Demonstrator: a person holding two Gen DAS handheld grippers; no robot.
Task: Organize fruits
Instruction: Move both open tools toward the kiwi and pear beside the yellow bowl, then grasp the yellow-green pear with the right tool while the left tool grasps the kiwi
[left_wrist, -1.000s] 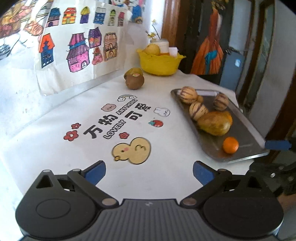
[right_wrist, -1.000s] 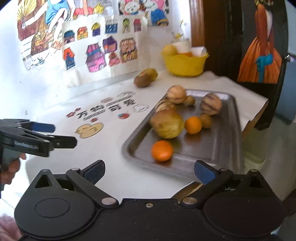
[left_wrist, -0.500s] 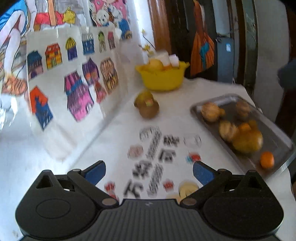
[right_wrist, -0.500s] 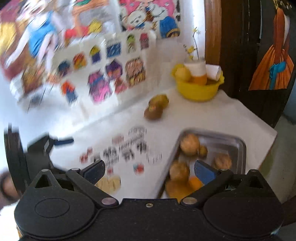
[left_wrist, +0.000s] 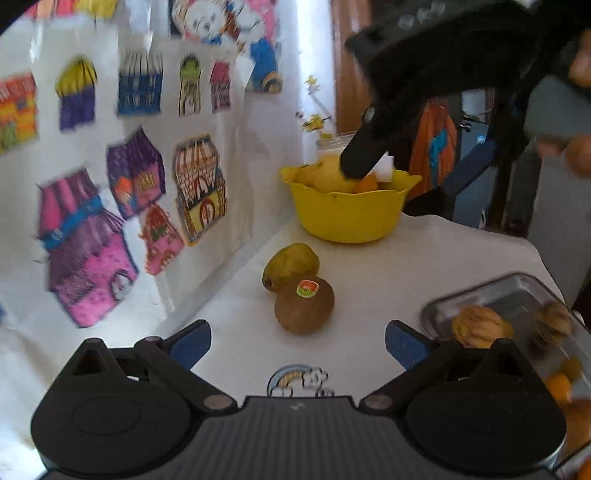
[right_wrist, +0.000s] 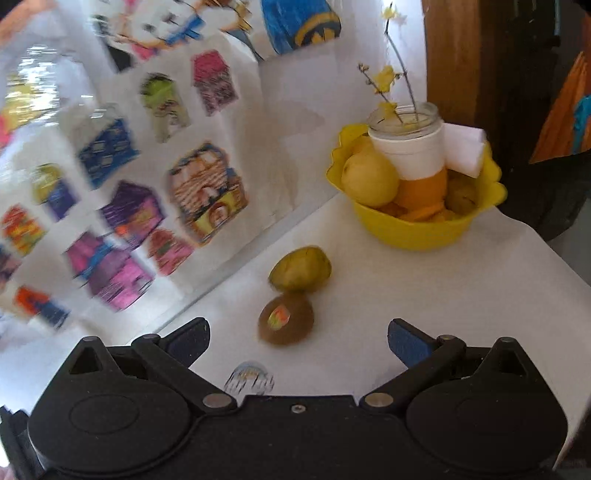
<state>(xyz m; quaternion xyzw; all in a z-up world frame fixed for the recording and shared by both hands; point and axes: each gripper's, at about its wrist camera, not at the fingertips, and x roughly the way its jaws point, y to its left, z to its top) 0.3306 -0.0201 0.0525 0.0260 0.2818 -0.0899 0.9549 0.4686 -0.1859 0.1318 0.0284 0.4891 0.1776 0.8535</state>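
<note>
Brown stickered kiwi (left_wrist: 304, 309): on white counter (left_wrist: 424, 266), touching green pear (left_wrist: 291, 266), near yellow plastic bowl (left_wrist: 349, 212)
Handling: judged light, firm-skinned, bruisable; best clasped across the middle
Left tongs (left_wrist: 297, 345): apart, empty
Right tongs (right_wrist: 298, 343): apart, empty

White wall (left_wrist: 280, 122), house drawings (left_wrist: 85, 243), wooden frame (right_wrist: 448, 55)

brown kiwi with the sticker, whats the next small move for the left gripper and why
Probably ease the left gripper forward and down around the brown kiwi: its jaws are open and empty, the kiwi lies just ahead between them, touching the green fruit.
</note>
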